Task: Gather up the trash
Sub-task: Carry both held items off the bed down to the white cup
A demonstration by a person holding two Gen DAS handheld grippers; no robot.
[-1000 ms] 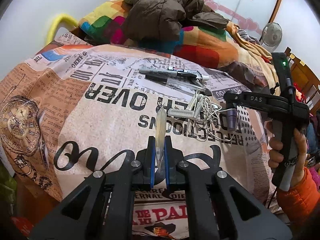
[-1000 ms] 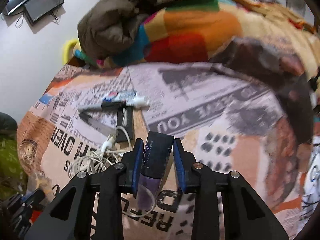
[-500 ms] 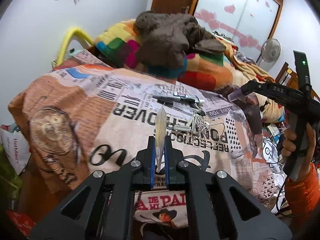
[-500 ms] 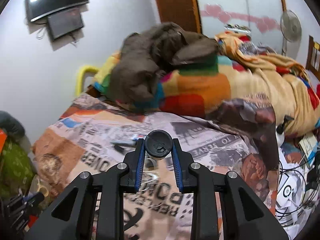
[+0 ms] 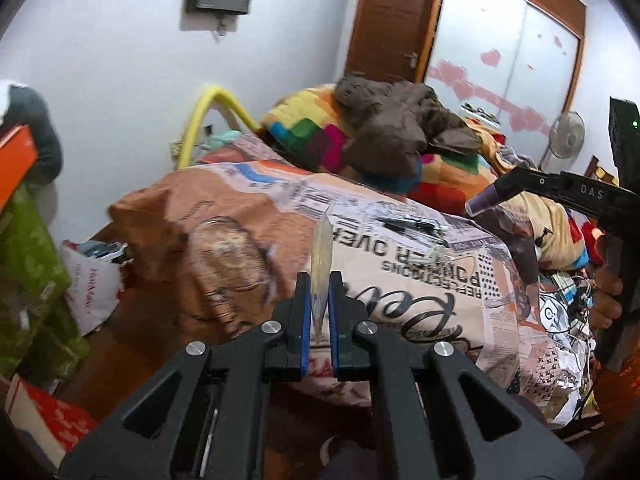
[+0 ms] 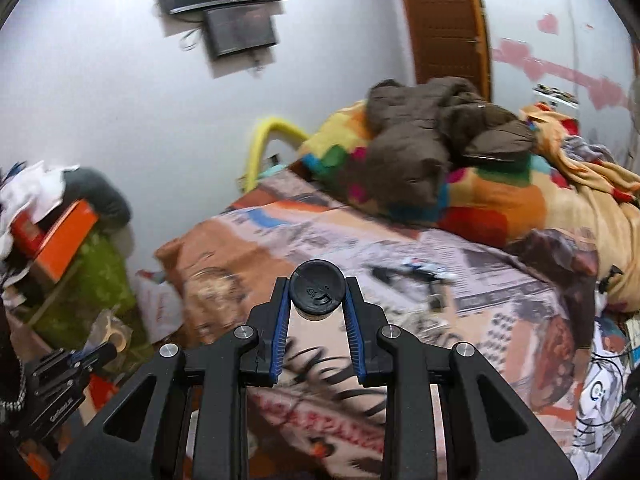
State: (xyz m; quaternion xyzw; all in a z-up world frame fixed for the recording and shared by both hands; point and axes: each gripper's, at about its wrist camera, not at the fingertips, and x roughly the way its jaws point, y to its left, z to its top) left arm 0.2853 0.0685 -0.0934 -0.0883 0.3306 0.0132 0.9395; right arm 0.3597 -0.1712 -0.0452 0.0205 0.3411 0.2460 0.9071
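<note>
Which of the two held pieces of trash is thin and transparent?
The clear plastic wrapper in the left gripper. It is flat and see-through; the right gripper holds a round, dark-capped bottle instead.

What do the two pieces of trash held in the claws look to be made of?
Wrapper in left claw: thin clear plastic film, glossy, see-through, probably. Bottle in right claw: matte black plastic cap; translucent purplish body, plastic or glass unclear.

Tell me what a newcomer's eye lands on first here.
The left hand-held gripper pinches a clear plastic wrapper upright. The right hand-held gripper clamps a small black-capped bottle. Beyond both, a brown jacket is heaped on a rainbow blanket atop the newspaper-print bedspread.
</note>
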